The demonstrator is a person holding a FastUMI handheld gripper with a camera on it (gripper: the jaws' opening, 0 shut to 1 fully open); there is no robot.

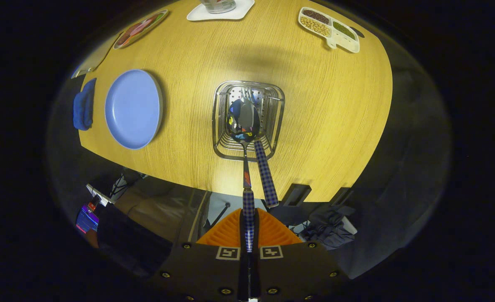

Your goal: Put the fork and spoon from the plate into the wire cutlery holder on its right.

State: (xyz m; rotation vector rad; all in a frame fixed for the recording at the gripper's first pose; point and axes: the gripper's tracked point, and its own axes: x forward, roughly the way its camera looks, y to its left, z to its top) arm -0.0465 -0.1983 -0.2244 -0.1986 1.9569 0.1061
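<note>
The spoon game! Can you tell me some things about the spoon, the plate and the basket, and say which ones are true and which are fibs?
1. The gripper has its jaws shut on the spoon handle. True.
2. The fork lies on the blue plate. False: it stands in the wire cutlery holder.
3. The spoon's bowl is over the holder. True.
4. The plate is red. False: it is blue.
5. A blue cloth lies beside the plate. True.
</note>
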